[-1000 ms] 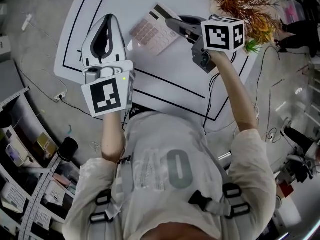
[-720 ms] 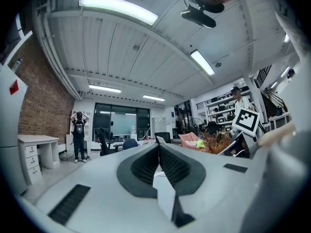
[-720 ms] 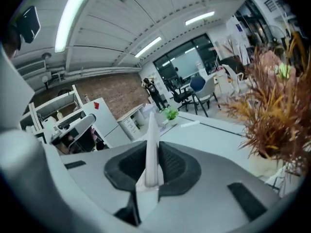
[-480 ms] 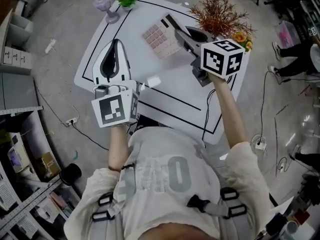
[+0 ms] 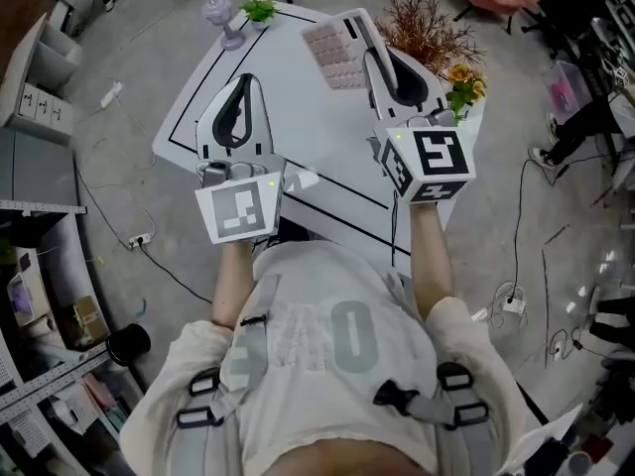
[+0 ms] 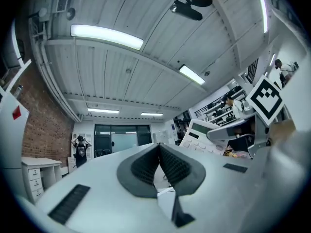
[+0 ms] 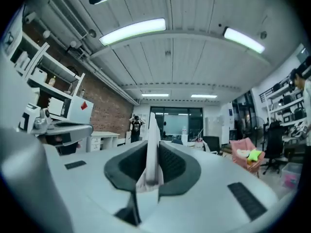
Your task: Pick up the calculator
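Right gripper [image 5: 363, 36] clamped on calculator [image 5: 335, 50], upper centre of head view, at the table's [image 5: 308, 137] far edge. Dried plant [image 5: 427, 30] close at its right. Left gripper [image 5: 245, 82] at left centre, jaws together, empty. Bare tabletop between the two.

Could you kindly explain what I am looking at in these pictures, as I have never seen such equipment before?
A person wears a downward-looking camera on the head and holds a two-jaw gripper in each hand. The other two pictures come from cameras riding on those grippers. The left gripper is shut and empty. The right gripper is clamped on the pale calculator, seen edge-on in its own view. On the white table stand a dried plant, a small green plant and a purple ornament.
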The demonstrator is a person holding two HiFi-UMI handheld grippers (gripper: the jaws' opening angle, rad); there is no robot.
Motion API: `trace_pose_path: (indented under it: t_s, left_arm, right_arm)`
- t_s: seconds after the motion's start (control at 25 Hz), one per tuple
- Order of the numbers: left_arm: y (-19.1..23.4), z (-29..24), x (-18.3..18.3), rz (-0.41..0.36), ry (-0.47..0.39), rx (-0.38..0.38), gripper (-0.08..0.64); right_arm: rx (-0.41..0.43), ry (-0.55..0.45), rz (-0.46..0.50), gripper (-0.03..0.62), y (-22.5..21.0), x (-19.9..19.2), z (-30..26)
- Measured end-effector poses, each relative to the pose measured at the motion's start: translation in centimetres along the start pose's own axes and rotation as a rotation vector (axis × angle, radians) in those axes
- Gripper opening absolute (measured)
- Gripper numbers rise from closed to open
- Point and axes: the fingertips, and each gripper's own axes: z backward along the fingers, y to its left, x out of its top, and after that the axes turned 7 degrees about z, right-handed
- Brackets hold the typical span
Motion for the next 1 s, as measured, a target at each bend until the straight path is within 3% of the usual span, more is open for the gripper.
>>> trace_pose_path:
  t_s: [0.16,0.28,0.44,0.84,1.0]
  left_arm:
    - [-0.4,0.3,1.6,-0.008,-0.066,-0.003,0.021]
    - [-0.2,1.0,0.6,-0.012,-0.095,-0.004,0.021]
    - [-1.0,1.0,2.2,-0.04,-0.094,-0.013,0.021]
    - [-0.5,0.7,1.5,-0.035,-0.102,-0.014,0.021]
    - [-0.3,0.8,-0.8,-0.071,-0.109,-0.028,0.021]
  right_arm:
    - [-0.072,-0.078,0.054,0.071,0.7,1.9,2.1]
    - [-0.098,-0.11,0.038,0.072,1.3,1.9,3.4]
    - [-0.124,-0.107,0.032,0.072,1.6,0.9,4.6]
    - [-0.12,-0.098,0.009,0.073,1.5,0.3,4.7]
    - [-0.124,-0.088,0.006,0.072,1.3,-0.1,4.8]
